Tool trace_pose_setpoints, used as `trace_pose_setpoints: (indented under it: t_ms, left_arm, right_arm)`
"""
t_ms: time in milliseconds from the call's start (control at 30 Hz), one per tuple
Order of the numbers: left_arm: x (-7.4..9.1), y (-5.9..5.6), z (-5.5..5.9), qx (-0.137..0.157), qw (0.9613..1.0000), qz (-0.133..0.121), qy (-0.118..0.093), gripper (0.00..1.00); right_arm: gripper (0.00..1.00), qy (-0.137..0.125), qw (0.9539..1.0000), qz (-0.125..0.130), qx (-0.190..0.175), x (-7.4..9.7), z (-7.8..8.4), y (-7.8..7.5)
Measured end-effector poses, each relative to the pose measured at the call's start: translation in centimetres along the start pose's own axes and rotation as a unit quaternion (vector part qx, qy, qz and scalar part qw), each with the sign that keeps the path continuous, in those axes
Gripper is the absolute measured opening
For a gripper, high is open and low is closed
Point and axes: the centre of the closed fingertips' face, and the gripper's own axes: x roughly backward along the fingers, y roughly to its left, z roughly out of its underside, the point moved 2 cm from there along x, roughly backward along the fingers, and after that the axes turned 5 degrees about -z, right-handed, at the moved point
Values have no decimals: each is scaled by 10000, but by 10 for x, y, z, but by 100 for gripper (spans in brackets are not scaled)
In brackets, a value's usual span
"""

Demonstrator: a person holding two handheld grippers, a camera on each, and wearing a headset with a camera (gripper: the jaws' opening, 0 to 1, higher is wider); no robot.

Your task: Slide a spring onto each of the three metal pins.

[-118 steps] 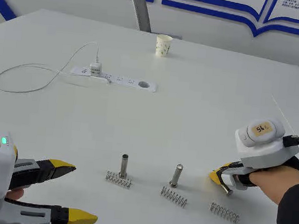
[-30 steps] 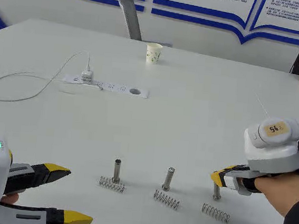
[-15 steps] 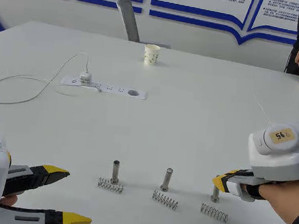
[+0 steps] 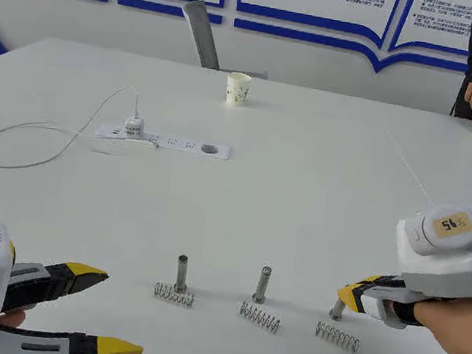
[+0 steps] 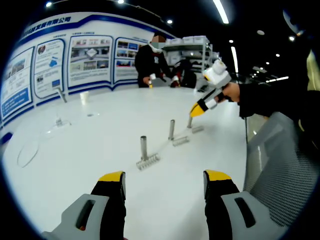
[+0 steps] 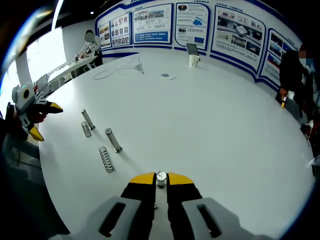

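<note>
The right gripper is clenching the third pin at four o'clock, standing it upright now where seconds ago it was tilting. The left gripper is waiting released at seven o'clock. All three springs are lying unthreaded; threading looks next.

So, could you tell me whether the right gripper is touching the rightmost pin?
Touching: the right gripper view shows the right gripper closed on the rightmost pin.
</note>
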Motion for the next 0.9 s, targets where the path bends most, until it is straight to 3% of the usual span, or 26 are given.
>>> trace_pose_setpoints:
  t_ms: [900]
  left_arm:
    - [1,-1,0,21,10000,0,-7,64]
  right_arm:
    - [10,-9,9997,-56,228,1,3,4]
